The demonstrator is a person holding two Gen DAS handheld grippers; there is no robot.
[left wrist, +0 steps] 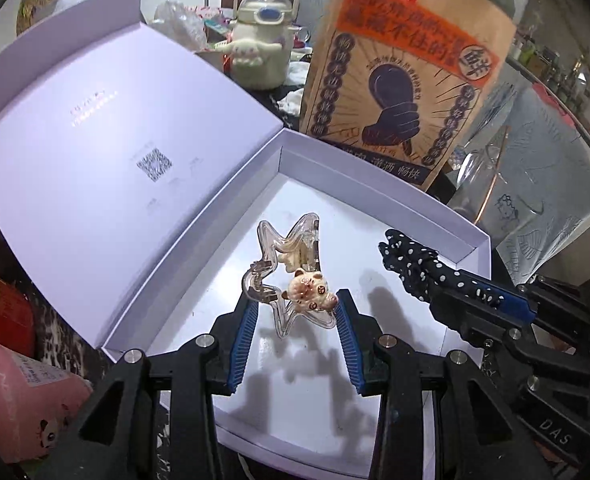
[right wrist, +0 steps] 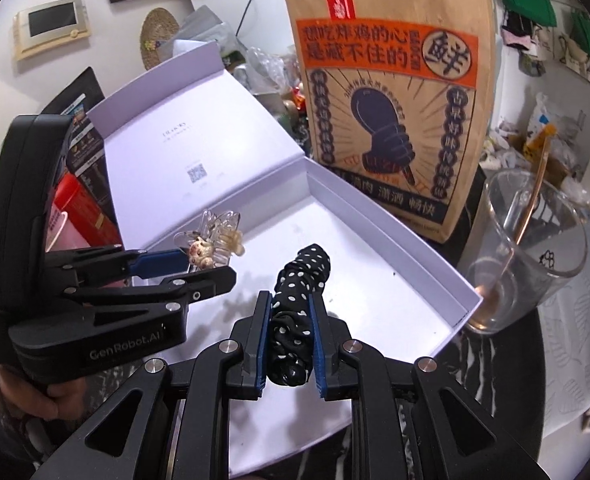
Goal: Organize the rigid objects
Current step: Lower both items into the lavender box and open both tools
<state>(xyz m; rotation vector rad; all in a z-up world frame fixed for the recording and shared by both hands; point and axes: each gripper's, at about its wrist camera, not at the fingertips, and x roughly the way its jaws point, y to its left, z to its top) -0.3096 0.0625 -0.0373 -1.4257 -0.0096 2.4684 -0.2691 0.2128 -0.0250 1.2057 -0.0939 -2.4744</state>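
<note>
Left gripper (left wrist: 297,312) is over the open white box (left wrist: 435,208), its blue pads (left wrist: 247,332) pinched onto the lower points of a clear star-shaped hair clip (left wrist: 283,252), so the jaws stand only partly apart with the clip filling the gap; a little cream bear charm (left wrist: 309,290) sits on the clip right between the pads, and the clip hangs above the box floor, casting a shadow beneath it. Over on the right, the right gripper (right wrist: 291,320) is squeezed nearly shut on a black scrunchie with white polka dots (right wrist: 301,276), the fabric bunched between the pads and sticking out past the tips, also above the box floor, toward its near right part. From the right wrist view the left gripper (right wrist: 191,258) comes in from the left side with the clip (right wrist: 215,236) held near the hinge of the lid (right wrist: 167,136), which leans back open. Behind the box stands a brown paper bag (right wrist: 387,92) with orange and dark print, touching the back wall or just behind it; I can't say which. A glass mug (right wrist: 535,248) with a thin stick in it sits just beside the box's right corner
</note>
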